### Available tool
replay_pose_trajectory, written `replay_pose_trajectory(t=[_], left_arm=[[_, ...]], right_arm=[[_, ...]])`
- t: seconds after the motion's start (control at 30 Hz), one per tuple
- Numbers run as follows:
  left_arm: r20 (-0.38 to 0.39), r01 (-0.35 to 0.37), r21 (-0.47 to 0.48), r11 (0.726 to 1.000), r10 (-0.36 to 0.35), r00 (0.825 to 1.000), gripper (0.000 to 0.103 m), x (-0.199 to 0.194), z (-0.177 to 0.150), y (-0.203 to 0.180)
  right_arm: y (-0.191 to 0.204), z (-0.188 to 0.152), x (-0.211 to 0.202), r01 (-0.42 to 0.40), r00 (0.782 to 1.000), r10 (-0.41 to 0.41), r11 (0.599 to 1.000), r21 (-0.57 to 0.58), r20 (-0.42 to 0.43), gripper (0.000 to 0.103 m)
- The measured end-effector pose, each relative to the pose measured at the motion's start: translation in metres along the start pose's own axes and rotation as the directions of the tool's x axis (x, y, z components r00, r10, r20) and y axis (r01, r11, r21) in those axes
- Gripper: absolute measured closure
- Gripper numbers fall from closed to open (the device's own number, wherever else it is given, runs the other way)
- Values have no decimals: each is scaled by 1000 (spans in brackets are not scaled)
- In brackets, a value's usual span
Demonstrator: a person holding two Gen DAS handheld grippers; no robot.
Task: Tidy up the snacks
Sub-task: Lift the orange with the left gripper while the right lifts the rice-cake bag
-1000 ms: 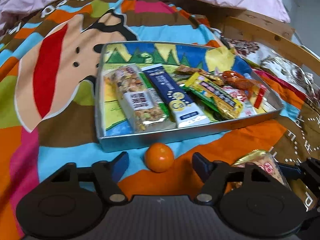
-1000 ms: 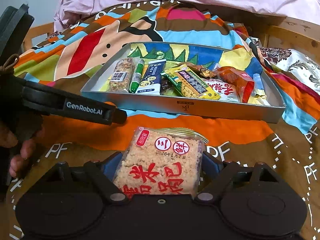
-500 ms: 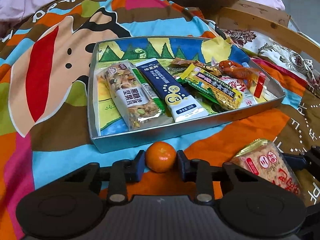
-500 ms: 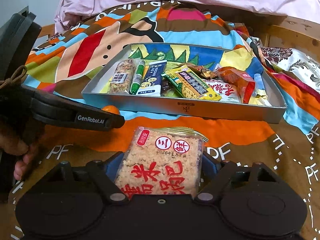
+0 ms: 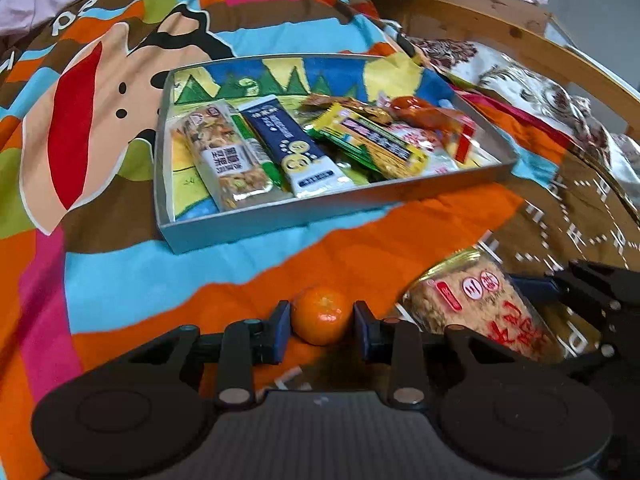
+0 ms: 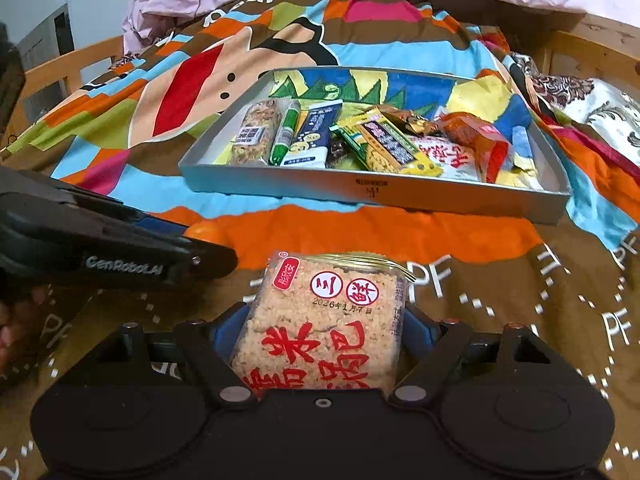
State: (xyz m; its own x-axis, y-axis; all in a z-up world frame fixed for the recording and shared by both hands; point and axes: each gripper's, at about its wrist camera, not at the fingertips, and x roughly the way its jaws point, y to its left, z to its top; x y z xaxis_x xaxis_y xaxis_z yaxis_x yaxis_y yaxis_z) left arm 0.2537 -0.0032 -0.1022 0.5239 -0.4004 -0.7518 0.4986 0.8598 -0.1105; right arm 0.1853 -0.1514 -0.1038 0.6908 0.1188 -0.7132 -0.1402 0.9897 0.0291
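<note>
Clearly the small orange fruit (image 5: 321,316), a mandarin by its look, is the thing in hand: it sits on the patterned blanket (image 5: 132,280) between the blue pads of the left gripper (image 5: 321,326), at about six o'clock from the grey tray (image 5: 280,216) and well short of its near wall. It is likely light, round and smooth-skinned, firm but bruisable, so it wants a moderate squeeze across its widest girth; taken any higher or lower it could pop out and roll. The left jaws have just been closing and now stand narrow, with the pads against the fruit at its nine and three o'clock sides, so it appears gripped. At about three o'clock from the fruit lies the rice-cracker packet (image 6: 320,332), a clear wrapper with red characters over a crumbly block. It is probably light, stiff enough to hold its shape, brittle inside and slick on the film, and best taken by its long flat sides. The right gripper (image 6: 320,336) has its jaws fairly wide with the packet filling the gap, blue pads touching both long edges, so it looks held. Farther out, at twelve o'clock, the tray already carries a nut bar (image 5: 224,160), a dark blue bar (image 5: 296,148), a yellow-green packet (image 5: 372,140) and red-wrapped snacks (image 5: 436,120), with bare floor showing along its far side.
</note>
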Motion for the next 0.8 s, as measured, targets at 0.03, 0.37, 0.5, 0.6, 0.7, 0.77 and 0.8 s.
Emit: replay_pose_trajectory(t=[0.03,0.37,0.5,0.6,0.7,0.77,0.8], left_arm=[[-3,-3,7,1000,3,1000,67,-1,-1,-2],[-12,-6,20,1000,6,1000,66,3,-2,-4],[-9,-9,37,999,9,1000,66,4,-3,-6],[-3,-19,51,999,19,1000,66,2,-5,-9],[2,-39,71,997,39,999,67,-3,-9,-14],[2,-38,70,997,38,999,67,-9,-12,-18],[1,-34,68,997,34,999,67,-12,-13,-19]], right_arm=[[0,-1,0,0,1000,0,1000,-4,1,21],[0,-1,5,5,1000,-5,1000,-4,13,12],[0,-3,5,11,1000,-11,1000,7,12,11],[2,-4,2,27,1000,-27,1000,14,11,18],[5,-7,-4,36,999,-36,999,11,12,24],[6,-10,-8,45,999,-46,999,6,15,25],[7,-11,-10,52,998,-52,999,4,17,25]])
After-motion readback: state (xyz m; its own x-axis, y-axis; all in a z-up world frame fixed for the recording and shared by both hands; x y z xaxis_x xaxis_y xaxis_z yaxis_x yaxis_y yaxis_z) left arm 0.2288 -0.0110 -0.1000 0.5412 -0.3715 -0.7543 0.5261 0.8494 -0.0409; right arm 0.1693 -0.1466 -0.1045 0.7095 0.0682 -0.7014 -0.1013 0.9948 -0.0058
